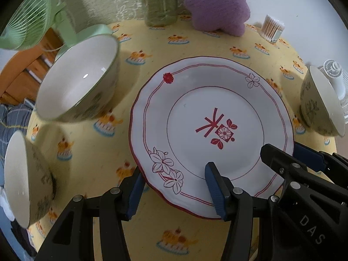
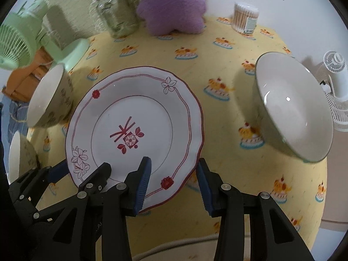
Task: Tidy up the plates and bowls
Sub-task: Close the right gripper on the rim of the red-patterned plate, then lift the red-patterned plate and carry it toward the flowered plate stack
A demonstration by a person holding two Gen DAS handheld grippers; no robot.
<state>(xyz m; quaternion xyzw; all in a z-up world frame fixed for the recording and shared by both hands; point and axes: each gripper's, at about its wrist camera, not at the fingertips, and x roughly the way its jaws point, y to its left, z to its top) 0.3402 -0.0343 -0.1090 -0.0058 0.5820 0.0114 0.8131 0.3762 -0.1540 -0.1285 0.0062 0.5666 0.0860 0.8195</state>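
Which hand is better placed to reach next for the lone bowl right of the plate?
Right. The right tool grips the plate by its rim on the side nearest that bowl. The left tool holds the rim's other side and would likely have to cross the plate.

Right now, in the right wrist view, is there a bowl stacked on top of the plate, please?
No, the plate carries only its red printed pattern, and the bowls stand beside it on the yellow tablecloth.
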